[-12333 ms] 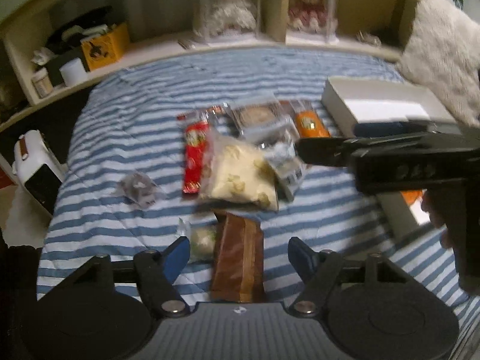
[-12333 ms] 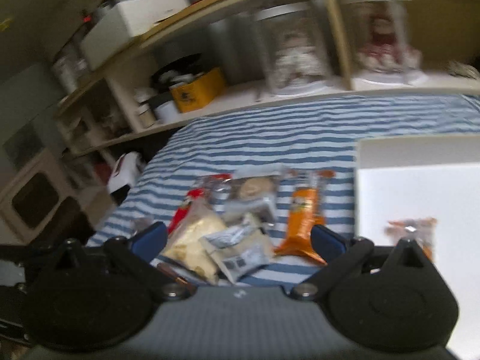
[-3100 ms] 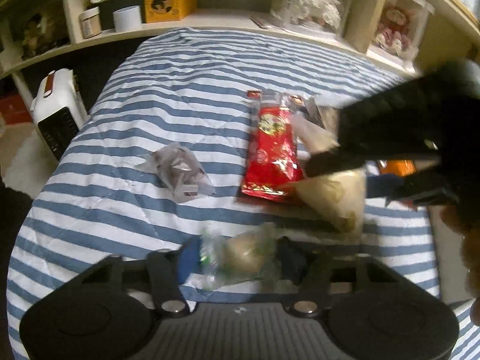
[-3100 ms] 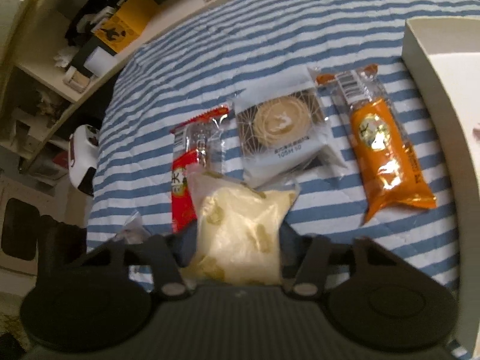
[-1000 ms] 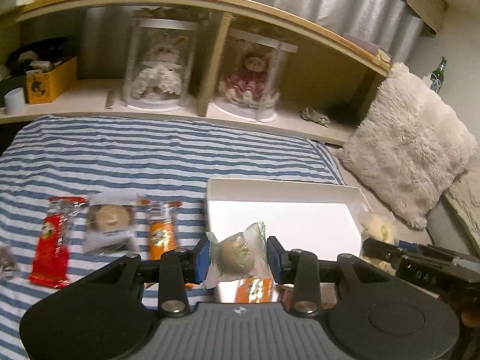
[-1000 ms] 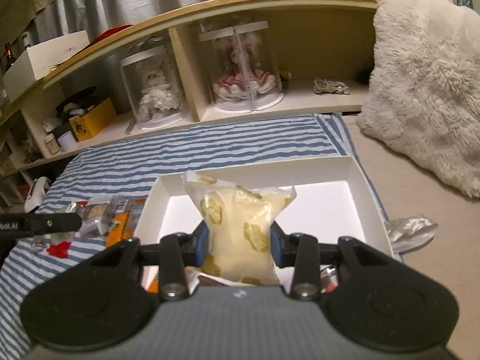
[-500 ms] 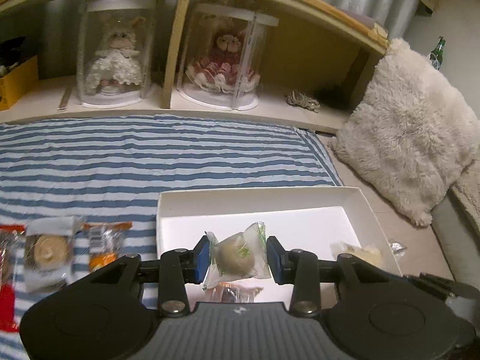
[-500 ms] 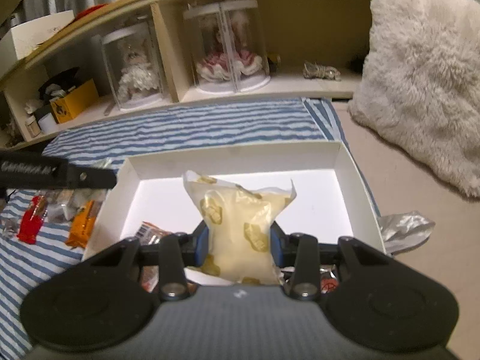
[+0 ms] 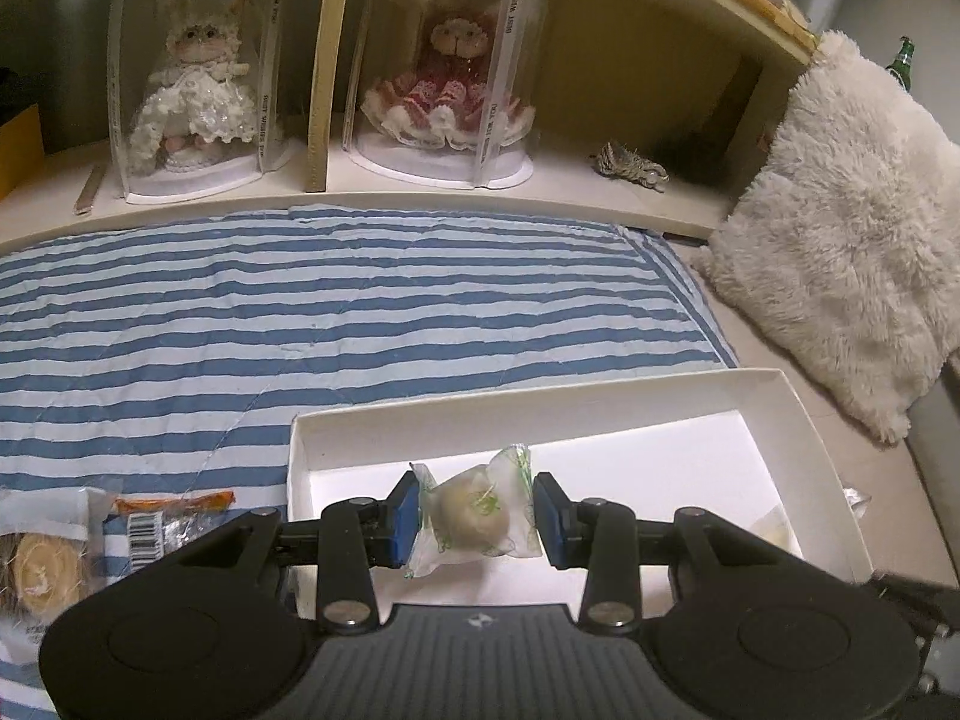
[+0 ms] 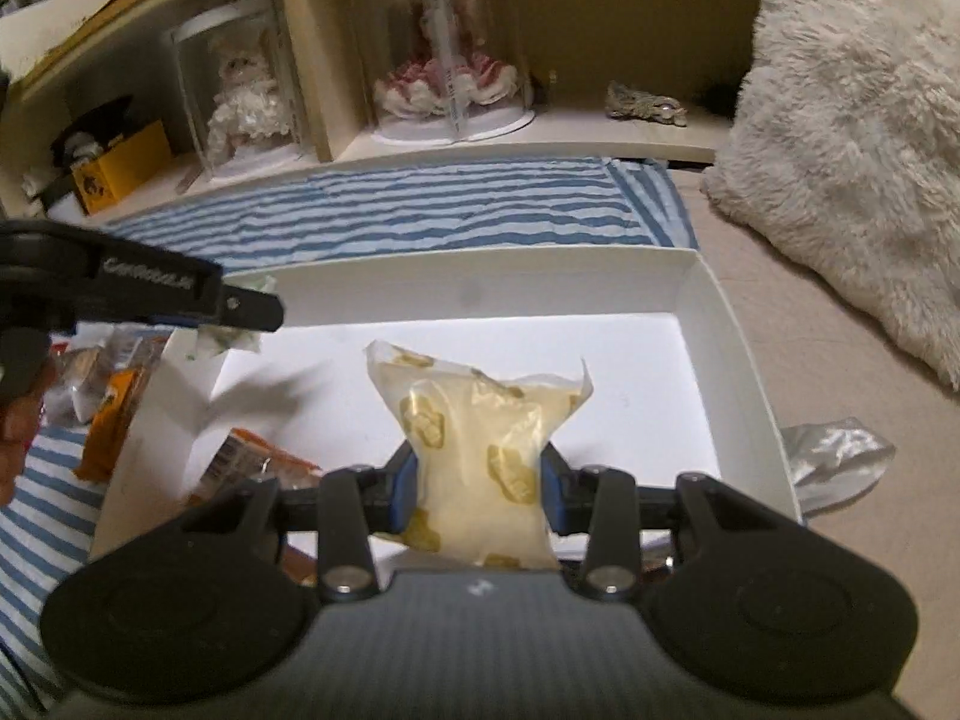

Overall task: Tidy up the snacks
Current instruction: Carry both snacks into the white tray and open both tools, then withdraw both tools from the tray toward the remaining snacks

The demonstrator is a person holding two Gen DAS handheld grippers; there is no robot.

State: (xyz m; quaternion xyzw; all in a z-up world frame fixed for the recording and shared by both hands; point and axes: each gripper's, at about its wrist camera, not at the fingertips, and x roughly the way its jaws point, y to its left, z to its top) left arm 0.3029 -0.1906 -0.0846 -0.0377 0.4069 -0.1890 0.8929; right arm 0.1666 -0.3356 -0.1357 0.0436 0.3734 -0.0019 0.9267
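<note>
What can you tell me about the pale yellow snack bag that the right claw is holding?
The pale yellow snack bag is a soft, translucent plastic pouch printed with darker yellow shapes, its top seam flared and crinkled. It stands upright, pinched near its lower half between the blue pads of the right claw, which alone touch it. It is held over the bright floor of the white box, apparently not yet resting on it. Its bottom edge is hidden behind the claw's body.

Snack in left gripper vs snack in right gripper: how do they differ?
The round bun in clear wrap is small and sits wholly between the left gripper's pads; the pale yellow pouch is larger and sticks out well past the right gripper. The bun's wrap is see-through with green marks; the pouch is cloudy with yellow motifs. Both are clamped above the white box.
</note>
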